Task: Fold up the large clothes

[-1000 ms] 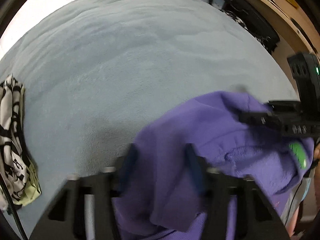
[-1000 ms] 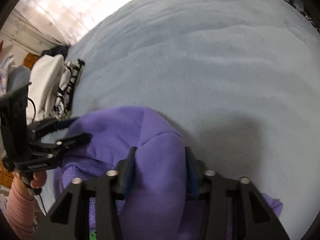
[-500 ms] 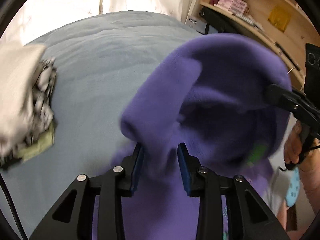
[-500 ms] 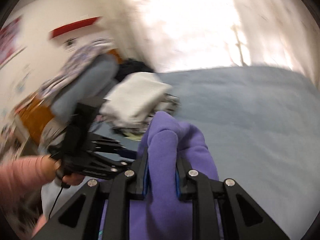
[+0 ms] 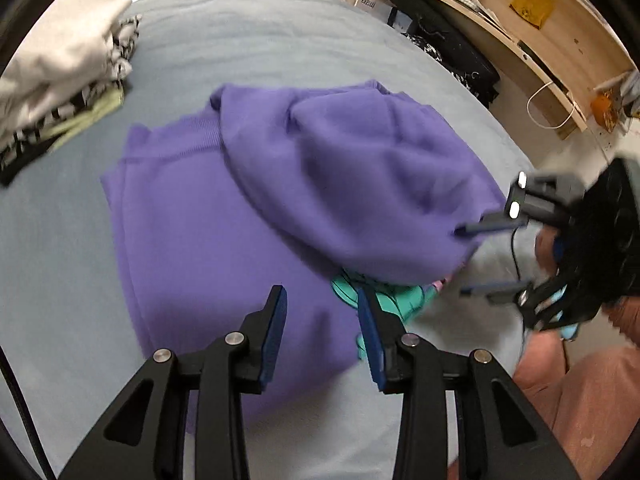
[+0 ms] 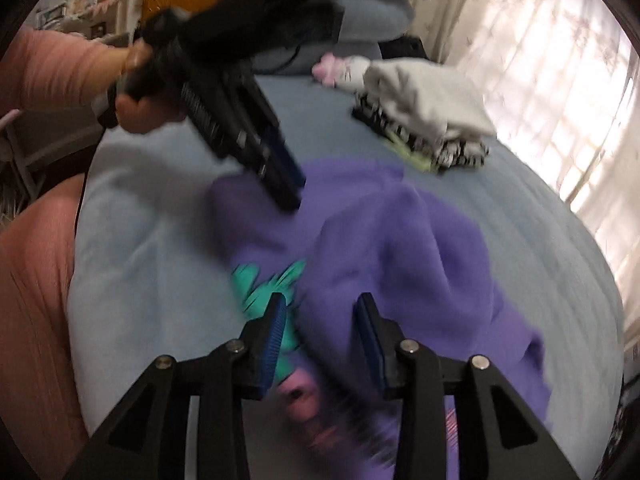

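A purple sweatshirt lies crumpled on the light blue bed, with a teal and pink print showing at its near edge. My left gripper is open and empty just above the sweatshirt's near part. My right gripper is open and empty over the same sweatshirt. The right gripper also shows in the left wrist view, open beside the garment's right edge. The left gripper shows in the right wrist view, over the sweatshirt's far part.
A stack of folded clothes sits at the bed's far left; it also shows in the right wrist view. Wooden shelves and dark bags stand past the bed's right side. Pillows lie at the head.
Both grippers held the purple sweatshirt up off the bed; both have opened and let it go. It now lies on the bed, farther out from me.
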Available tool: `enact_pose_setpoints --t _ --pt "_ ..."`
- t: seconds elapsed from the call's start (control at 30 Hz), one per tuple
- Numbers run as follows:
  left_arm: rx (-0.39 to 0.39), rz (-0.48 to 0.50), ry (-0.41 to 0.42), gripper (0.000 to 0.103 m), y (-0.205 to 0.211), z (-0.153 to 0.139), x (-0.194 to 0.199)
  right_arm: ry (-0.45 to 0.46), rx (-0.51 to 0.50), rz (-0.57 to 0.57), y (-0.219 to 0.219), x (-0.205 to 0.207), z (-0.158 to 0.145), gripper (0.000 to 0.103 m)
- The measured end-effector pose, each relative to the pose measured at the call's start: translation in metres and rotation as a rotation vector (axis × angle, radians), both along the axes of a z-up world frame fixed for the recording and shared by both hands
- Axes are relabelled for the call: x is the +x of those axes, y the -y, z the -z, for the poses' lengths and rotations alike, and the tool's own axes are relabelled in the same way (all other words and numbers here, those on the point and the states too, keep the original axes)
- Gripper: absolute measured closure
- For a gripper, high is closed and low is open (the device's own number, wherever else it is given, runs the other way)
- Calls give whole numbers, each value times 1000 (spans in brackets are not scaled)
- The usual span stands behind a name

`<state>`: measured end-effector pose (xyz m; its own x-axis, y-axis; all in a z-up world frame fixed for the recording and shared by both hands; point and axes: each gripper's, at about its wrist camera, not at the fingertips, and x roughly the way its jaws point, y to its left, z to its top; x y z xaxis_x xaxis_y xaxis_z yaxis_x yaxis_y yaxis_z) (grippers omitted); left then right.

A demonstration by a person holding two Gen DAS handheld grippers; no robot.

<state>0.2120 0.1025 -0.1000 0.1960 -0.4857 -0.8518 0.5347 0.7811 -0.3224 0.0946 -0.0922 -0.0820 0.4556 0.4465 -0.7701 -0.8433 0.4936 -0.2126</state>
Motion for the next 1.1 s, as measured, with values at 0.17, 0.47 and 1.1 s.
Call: enact_pose_setpoints --t 0.17,0.47,1.1 --pt "-109 -38 -43 52 -8 7 5 -115 126 203 28 -2 7 66" --pt "-353 -218 -155 51 -31 41 43 -524 576 643 120 56 38 66" --pt "-507 -216 -189 41 16 78 91 -699 864 740 127 90 83 55"
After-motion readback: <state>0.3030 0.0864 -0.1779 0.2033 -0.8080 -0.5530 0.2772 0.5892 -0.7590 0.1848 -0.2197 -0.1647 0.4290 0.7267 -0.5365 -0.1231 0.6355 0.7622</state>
